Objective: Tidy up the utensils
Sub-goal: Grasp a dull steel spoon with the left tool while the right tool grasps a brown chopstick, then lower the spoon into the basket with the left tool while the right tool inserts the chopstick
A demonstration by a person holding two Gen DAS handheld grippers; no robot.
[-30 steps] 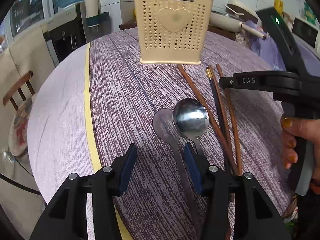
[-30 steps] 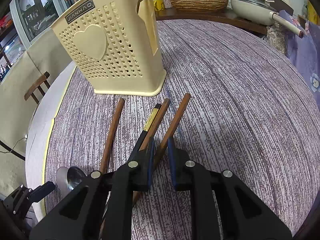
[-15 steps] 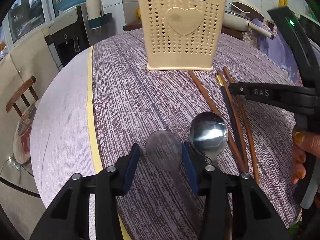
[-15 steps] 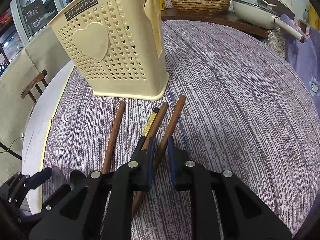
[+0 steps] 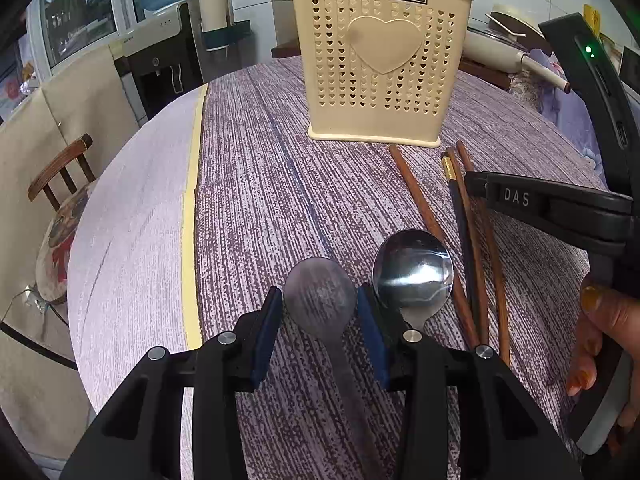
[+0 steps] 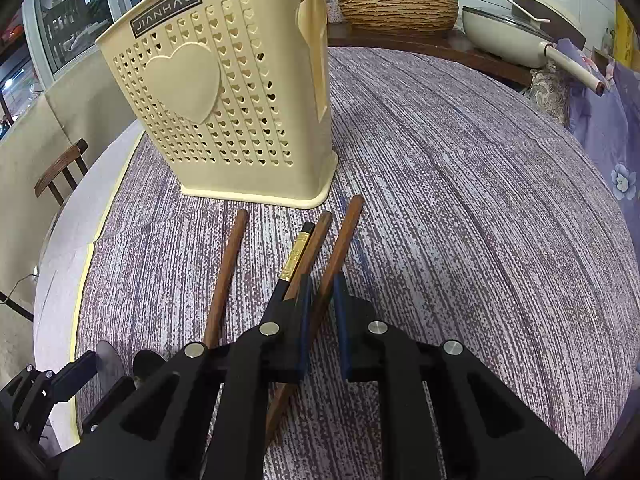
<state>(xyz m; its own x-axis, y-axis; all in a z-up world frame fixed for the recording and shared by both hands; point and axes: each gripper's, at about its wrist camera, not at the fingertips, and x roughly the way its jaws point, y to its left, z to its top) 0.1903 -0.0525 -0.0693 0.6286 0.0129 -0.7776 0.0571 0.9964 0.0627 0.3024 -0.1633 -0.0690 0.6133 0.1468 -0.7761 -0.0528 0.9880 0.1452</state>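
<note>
On the bench (image 5: 256, 208), the left claw (image 5: 320, 312) brackets the dull spoon (image 5: 320, 292) bowl, pads touching it. The right claw (image 6: 320, 304), at 3 o'clock, grips one brown chopstick (image 6: 340, 244).

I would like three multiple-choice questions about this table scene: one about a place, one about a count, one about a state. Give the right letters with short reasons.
1. What lies between the pads of the left gripper?
A. a fork
B. the dull spoon
C. a knife

2. How many chopsticks lie on the table?
A. two
B. four
C. six

3. The right gripper is:
A. wide open
B. shut on a brown chopstick
C. shut on a fork

Answers:
1 B, the spoon's bowl fills the gap.
2 B, three brown ones and one dark one with a gold band.
3 B, the pads pinch the rightmost stick.
</note>
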